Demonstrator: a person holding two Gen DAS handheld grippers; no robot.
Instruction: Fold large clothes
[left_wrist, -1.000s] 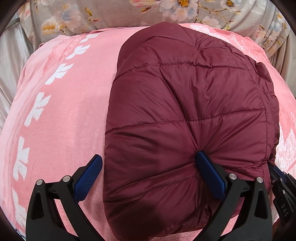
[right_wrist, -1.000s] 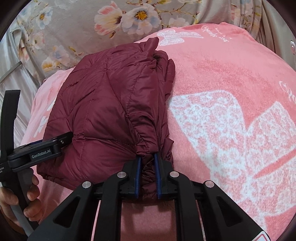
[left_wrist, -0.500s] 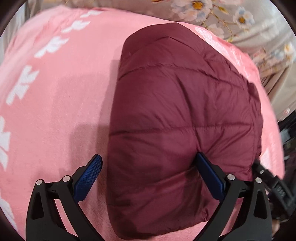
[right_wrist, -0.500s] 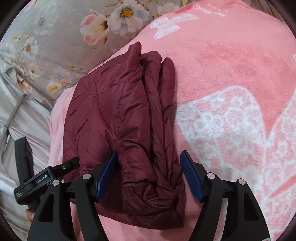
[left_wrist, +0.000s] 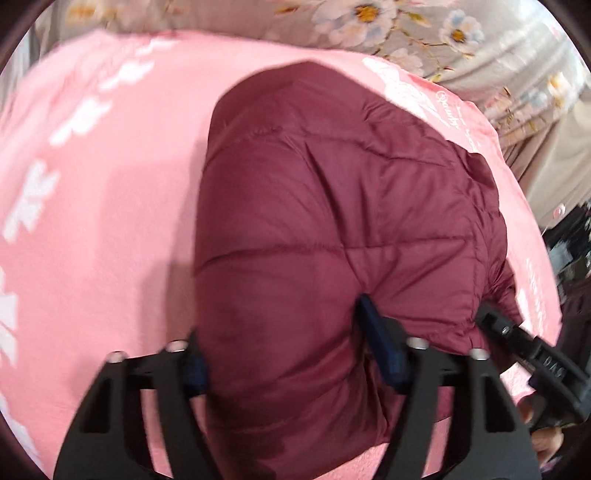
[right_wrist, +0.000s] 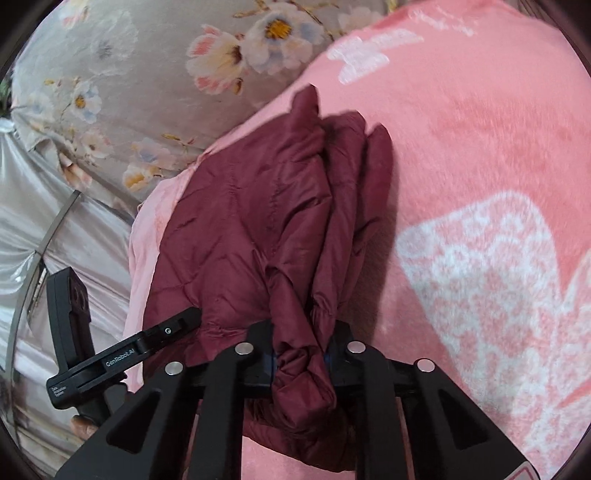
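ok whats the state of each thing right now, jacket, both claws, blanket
maroon puffer jacket: folded into a thick bundle, lying on the blanket, held at its near edge by both claws
left claw: closed partway, squeezing the jacket's bulk
right claw: shut on a bunched edge of the jacket
pink blanket: spread flat under the jacket

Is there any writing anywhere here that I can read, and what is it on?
"GenRobot.AI": on the left gripper, seen from the right wrist.
Small print below it: too small to read.
"DAS", seemingly: on the right gripper, seen from the left wrist; blurred, not sure.
White cursive script on the pink blanket: too blurred to read.
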